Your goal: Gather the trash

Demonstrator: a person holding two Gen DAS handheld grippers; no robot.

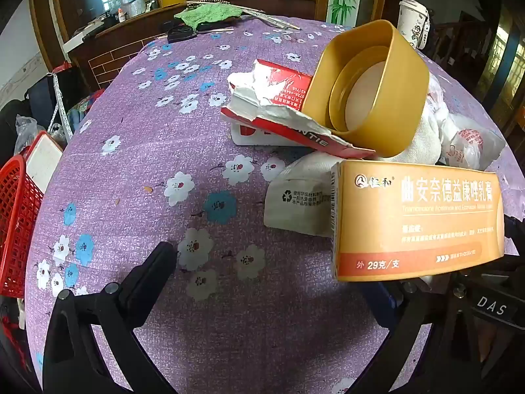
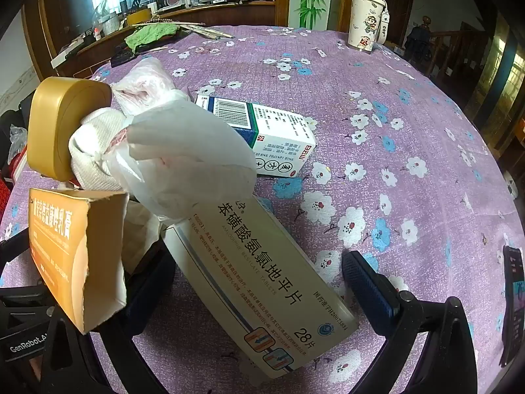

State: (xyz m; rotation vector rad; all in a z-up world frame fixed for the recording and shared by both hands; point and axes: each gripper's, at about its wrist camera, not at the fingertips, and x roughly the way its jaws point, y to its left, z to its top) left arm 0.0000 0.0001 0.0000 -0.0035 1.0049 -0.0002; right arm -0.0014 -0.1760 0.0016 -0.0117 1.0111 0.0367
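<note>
With both grippers — left gripper (image 1: 279, 282), right gripper (image 2: 259, 282) — jaws wide and holding nothing, trash pile (image 2: 170, 151) sits heaped mid-tablecloth (image 2: 410, 105) between them — probably staged for pickup.

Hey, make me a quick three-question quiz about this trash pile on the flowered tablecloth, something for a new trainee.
1. True or false: the left claw is shut on the orange ointment box.
2. Multiple choice: the gold lid lies A) flat with its hollow side down, B) tipped on its side with the hollow showing in the left view, C) inside the red basket.
3. Short answer: which box lies between the fingers of the right claw?

Key:
1. False. Both claws stand open.
2. B.
3. The long white tablet box, one end tucked under the white plastic bag.
</note>
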